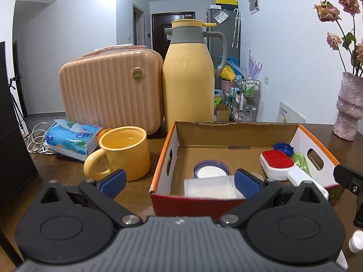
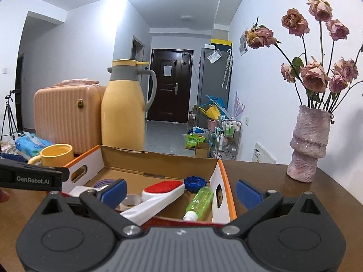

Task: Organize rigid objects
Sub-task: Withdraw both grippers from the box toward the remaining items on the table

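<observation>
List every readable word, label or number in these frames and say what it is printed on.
"GenRobot.AI": on the left gripper, seen in the right wrist view.
Green bag on the floor: print too small to read.
White panel by the wall: marks too blurred.
Tissue pack: print illegible.

A home: hallway entry door (image 2: 171, 85), fridge (image 2: 212, 83) (cluttered around), dried roses (image 2: 315, 77) on a table (image 2: 272, 181).

Mug (image 1: 124, 153) left of box (image 1: 163, 158), jug (image 1: 189, 74) behind.
</observation>
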A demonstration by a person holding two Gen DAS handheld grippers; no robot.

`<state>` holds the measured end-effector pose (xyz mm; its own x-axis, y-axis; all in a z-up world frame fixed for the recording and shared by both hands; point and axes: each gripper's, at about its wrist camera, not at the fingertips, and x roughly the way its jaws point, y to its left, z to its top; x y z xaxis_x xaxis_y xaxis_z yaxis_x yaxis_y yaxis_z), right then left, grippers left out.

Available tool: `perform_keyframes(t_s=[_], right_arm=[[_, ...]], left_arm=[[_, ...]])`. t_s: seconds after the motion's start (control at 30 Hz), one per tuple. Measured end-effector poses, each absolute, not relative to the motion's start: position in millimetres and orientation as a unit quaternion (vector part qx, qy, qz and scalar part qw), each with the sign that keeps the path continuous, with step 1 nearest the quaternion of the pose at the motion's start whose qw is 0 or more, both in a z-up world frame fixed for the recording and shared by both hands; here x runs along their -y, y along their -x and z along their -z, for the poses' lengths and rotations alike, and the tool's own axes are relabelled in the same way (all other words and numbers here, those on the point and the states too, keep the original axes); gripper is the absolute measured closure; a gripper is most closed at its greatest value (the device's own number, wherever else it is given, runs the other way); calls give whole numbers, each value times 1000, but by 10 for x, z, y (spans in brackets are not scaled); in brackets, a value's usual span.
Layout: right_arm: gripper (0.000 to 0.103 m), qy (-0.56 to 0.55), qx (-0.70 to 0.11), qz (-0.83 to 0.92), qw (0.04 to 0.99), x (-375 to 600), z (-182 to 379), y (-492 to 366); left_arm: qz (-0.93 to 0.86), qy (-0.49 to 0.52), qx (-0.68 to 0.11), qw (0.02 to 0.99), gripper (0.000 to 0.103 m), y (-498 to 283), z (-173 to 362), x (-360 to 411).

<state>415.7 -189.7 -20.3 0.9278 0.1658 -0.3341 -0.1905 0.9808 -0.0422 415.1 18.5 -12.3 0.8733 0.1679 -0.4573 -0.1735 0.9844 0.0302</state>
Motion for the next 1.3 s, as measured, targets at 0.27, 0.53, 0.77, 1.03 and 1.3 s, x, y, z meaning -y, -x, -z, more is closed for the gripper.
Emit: perform_keyframes(t_s=[0.27,0.53,0.77,1.03,1.3], right_arm=[[1,24,-158,-102,982,1926,178,-3771],[0,14,-158,-108,981,2020,191,-3359],[0,17,-172,-110,979,2106,269,-3098],[0,26,-187,-114,975,2126,321,-2896],[0,32,-211,-107,971,2147,436,-2863]], left_arm=[[-80,2,-241,967,0,-3796,109,-170],[-62,-1,-242,968,0,-3363,106,-144],[-50,-6,-256,965,0,-3090,181,-142],[-40,-5,-278,960,0,-2977,330,-139],[-32,-3,-287,958,0,-2985,397,-142]])
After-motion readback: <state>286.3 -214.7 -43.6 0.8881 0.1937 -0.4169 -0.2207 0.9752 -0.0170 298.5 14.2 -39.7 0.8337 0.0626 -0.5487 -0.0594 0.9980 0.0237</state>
